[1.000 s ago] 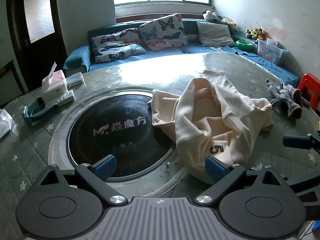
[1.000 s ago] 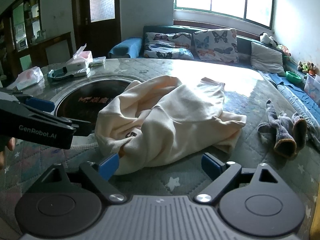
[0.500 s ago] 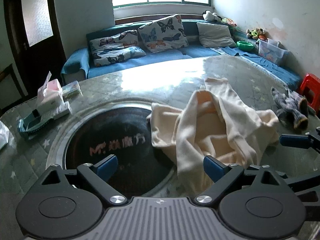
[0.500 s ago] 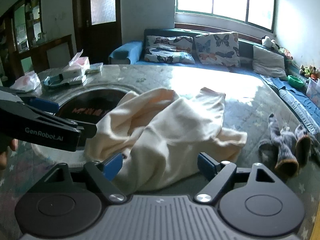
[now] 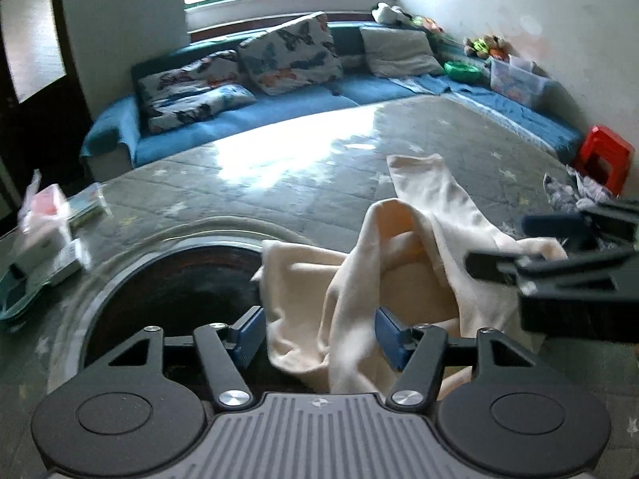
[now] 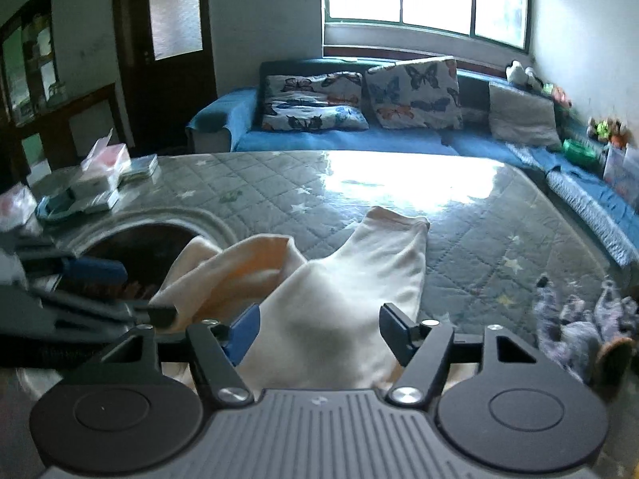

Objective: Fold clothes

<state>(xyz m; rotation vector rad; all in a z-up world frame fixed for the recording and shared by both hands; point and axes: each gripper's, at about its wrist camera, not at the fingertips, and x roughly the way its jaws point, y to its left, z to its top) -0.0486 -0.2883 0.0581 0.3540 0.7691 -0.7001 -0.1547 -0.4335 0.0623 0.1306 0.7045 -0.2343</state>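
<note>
Left hand-held gripper point(image 5: 318, 333): pitched down toward the counter point(image 5: 303, 175), body filling the bottom of the left wrist view. Its jaws have just been closing; the blue pads point(image 5: 249, 333) now stand part-way apart, with a fold of the cream garment point(image 5: 403, 275) bunched between them. Cloth touches the right pad; whether the left pad presses on it is unclear, so grip not confirmed.

Right hand-held gripper point(image 6: 319, 333): also pitched down, low in the right wrist view. Jaws have likewise just been closing and are part-way apart; the cream garment point(image 6: 335, 303) rises between the pads, with gaps visible at both sides. No firm pinch seen.

Each tool shows in the other's view: the right one enters at mid-right of the left wrist view point(image 5: 519, 247), the left one at mid-left of the right wrist view point(image 6: 94, 273), both just beside the garment and blurred.

Garment position: crumpled, lower centre of both views, partly over the dark round inset point(image 5: 167, 291) in the counter, one sleeve-like end stretching toward upper right.

A grey sock-like bundle point(image 6: 579, 327) lies at lower right, apart from the garment.
</note>
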